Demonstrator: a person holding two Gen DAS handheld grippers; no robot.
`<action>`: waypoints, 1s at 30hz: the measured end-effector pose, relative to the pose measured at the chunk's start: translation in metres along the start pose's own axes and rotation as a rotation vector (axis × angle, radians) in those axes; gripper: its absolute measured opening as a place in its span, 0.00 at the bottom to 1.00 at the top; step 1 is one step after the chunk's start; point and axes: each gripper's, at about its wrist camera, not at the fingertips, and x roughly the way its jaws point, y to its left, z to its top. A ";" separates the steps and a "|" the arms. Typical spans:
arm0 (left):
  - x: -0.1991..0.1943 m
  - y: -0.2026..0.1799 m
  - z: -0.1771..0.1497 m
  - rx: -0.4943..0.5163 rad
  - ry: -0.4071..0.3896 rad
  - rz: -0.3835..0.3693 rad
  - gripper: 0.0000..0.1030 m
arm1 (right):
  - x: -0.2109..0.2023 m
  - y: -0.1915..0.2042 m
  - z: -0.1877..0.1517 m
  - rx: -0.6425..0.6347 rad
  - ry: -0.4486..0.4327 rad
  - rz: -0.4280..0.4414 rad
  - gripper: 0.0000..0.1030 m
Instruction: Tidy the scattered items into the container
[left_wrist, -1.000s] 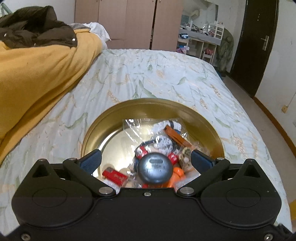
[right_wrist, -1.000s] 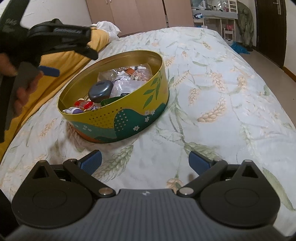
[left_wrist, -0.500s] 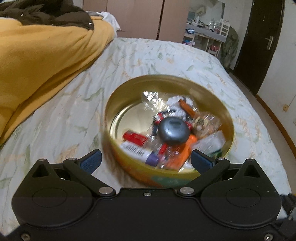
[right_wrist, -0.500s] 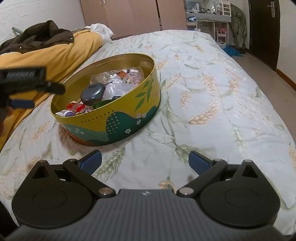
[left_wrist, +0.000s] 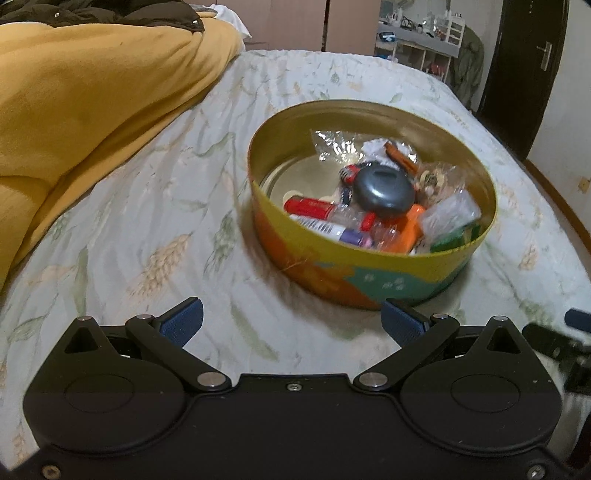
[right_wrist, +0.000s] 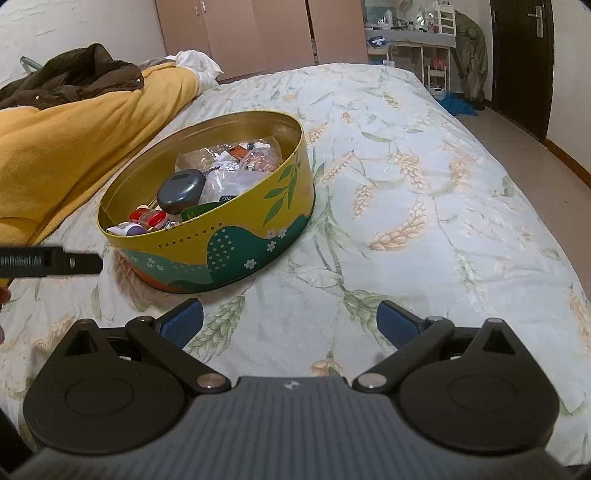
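Tin (left_wrist: 373, 284) on bed (right_wrist: 424, 192), items piled inside, lower ones hidden, left view blurred. Yellow blanket (left_wrist: 92, 103) beside. Left gripper (left_wrist: 291, 319) and right gripper (right_wrist: 290, 317) both spread, empty.

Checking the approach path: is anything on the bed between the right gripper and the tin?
Nothing visible: only bare bedspread lies between the open right gripper and the tin. The left gripper hangs off to the side.
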 end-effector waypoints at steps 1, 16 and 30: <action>-0.001 0.001 -0.002 0.000 0.001 0.003 1.00 | 0.000 0.000 0.000 0.000 -0.001 -0.001 1.00; -0.010 0.002 -0.023 0.016 -0.004 -0.011 1.00 | -0.010 0.004 -0.002 -0.016 -0.020 -0.001 1.00; 0.000 -0.007 -0.030 -0.020 0.000 -0.002 1.00 | -0.024 0.013 -0.002 -0.061 -0.044 0.001 1.00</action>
